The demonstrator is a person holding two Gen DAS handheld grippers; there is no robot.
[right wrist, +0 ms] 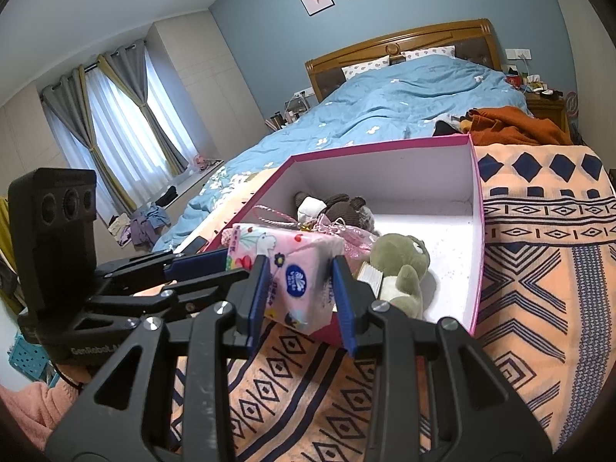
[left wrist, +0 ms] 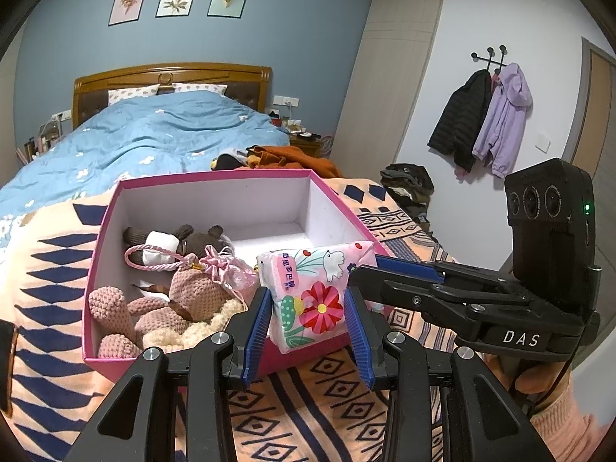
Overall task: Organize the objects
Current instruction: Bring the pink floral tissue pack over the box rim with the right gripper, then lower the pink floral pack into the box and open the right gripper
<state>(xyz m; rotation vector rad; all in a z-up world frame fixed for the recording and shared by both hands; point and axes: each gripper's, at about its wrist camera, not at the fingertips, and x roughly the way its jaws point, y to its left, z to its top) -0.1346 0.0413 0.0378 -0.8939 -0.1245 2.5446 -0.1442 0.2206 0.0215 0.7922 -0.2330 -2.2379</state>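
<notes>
At the near rim of the pink box (left wrist: 101,231), both tools hold the same tissue pack (left wrist: 315,292) — left gripper (left wrist: 308,331) has its blue pads on the pack's lower sides, right gripper (right wrist: 300,300) clamps one end of it. Pack hangs tilted over the box's front wall, partly inside, not yet resting on anything.

Risks, as I read it:
- The left gripper's hold looks light; if one side lets go first, the soft pack can swing and drop onto the patterned blanket (left wrist: 338,396) outside the box.
- Two grips on a soft pack — pulling apart could tear the wrap.

Just past it, the pink knitted toy (left wrist: 181,300), drawstring pouch (left wrist: 223,273) and green plush (right wrist: 400,269) crowd the front; the pack may perch on them. The bare floor at the far end of the box looks safer.
</notes>
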